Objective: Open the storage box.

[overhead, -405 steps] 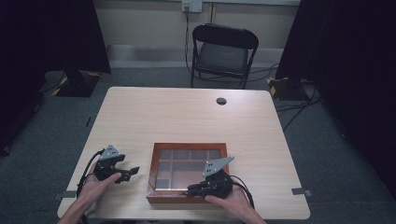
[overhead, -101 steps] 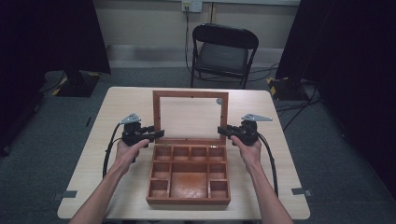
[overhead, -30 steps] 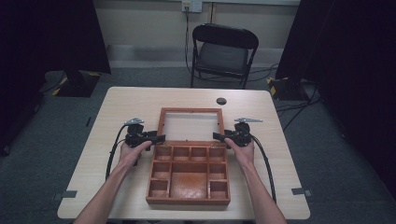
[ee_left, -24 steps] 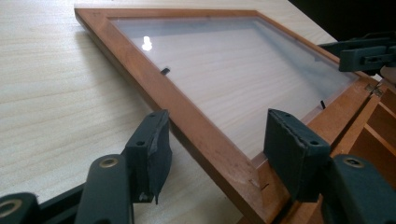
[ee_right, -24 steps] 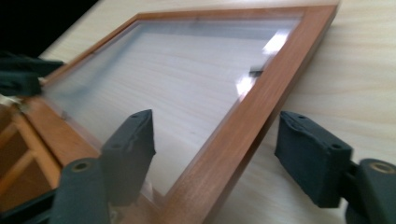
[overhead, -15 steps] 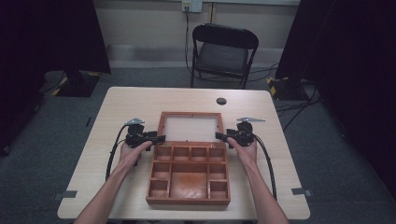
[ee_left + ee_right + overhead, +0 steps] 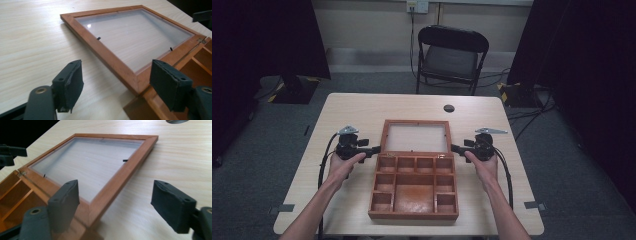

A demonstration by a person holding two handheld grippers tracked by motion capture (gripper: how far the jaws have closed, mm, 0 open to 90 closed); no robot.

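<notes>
The wooden box [image 7: 414,187] sits at the near middle of the pale tabletop [image 7: 362,107], its glass-paned lid [image 7: 415,137] laid flat behind it. The left claw [image 7: 376,149] and right claw [image 7: 455,148] flank the hinge corners, both spread and just opening, gripping nothing. A second ago the lid stood tilted; now it lies flat.

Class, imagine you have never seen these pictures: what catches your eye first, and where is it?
A wooden box lies open mid-table, its empty compartments showing. Its glass lid lies folded back flat on the table behind it. A left gripper and a right gripper flank the hinge, jaws just opened and off the lid.
</notes>
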